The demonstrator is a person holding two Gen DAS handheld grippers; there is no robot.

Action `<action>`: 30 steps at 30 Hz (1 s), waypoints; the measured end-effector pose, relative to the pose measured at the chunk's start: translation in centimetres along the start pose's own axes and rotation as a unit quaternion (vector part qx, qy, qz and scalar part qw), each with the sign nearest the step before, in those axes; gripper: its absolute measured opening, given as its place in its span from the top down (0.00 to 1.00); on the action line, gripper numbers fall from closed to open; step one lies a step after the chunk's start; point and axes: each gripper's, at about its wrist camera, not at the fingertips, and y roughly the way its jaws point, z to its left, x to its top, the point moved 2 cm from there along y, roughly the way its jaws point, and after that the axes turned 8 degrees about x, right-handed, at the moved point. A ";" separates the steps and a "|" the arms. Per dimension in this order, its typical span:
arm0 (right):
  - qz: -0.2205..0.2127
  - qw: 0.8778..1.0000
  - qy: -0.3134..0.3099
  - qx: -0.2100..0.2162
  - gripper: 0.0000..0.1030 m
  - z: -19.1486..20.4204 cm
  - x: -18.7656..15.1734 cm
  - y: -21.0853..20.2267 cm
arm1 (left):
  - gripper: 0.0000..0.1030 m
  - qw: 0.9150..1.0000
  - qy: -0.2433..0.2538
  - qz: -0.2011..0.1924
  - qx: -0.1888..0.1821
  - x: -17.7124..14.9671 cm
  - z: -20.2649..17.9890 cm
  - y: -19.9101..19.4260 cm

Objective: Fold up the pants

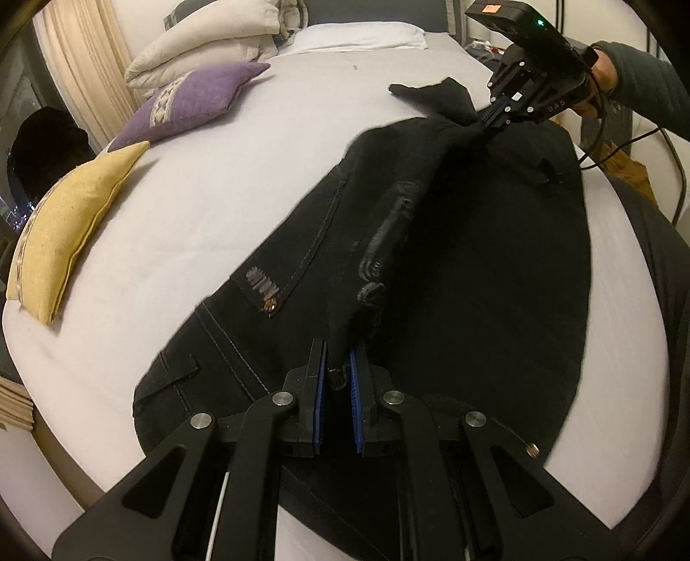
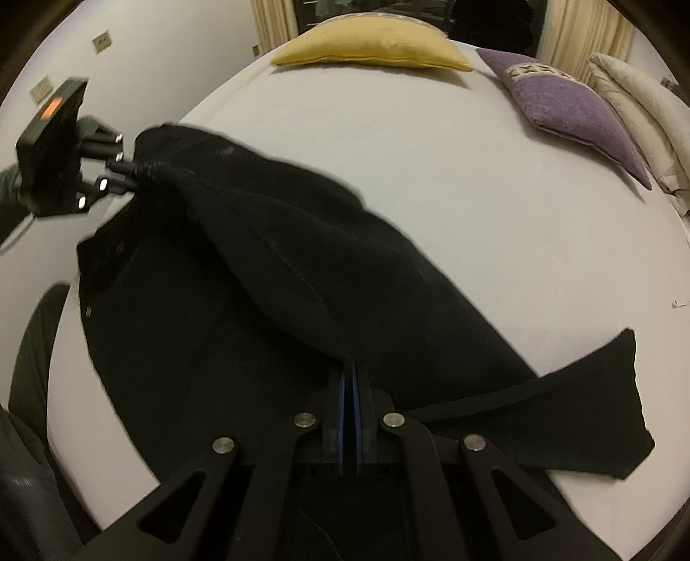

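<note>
Black pants (image 1: 474, 267) lie on a white bed (image 1: 241, 190). My left gripper (image 1: 340, 358) is shut on the waistband end, near a belt loop and a pocket with a label. My right gripper (image 2: 350, 371) is shut on the leg end. It also shows in the left wrist view (image 1: 487, 123) at the far end of the pants. The left gripper shows in the right wrist view (image 2: 129, 177), pinching bunched cloth. Between the two grippers a fold of the pants (image 2: 276, 241) is lifted and stretched. A leg cuff (image 2: 603, 401) lies flat on the sheet.
A yellow cushion (image 1: 64, 233) and a purple cushion (image 1: 189, 99) lie on the bed's far side, with folded cream bedding (image 1: 215, 39) and a white pillow (image 1: 358, 36) beyond. Curtains (image 2: 578, 26) hang behind. A cable (image 1: 672, 172) trails by the right gripper.
</note>
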 end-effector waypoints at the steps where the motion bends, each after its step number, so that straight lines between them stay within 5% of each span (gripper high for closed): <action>1: 0.003 1.000 -0.003 -0.001 0.96 0.5 -0.5 0.1 | 0.92 1.000 0.008 0.003 0.004 -0.6 -0.8 -0.4; 14: 0.034 0.996 -0.067 -0.044 0.96 6.0 -3.8 1.7 | 0.92 0.997 0.065 0.024 0.014 -5.4 -6.1 -2.4; 30: 0.049 0.990 -0.101 -0.089 0.96 7.2 -6.6 1.6 | 0.91 0.995 0.099 0.010 0.028 -5.5 -8.8 -1.6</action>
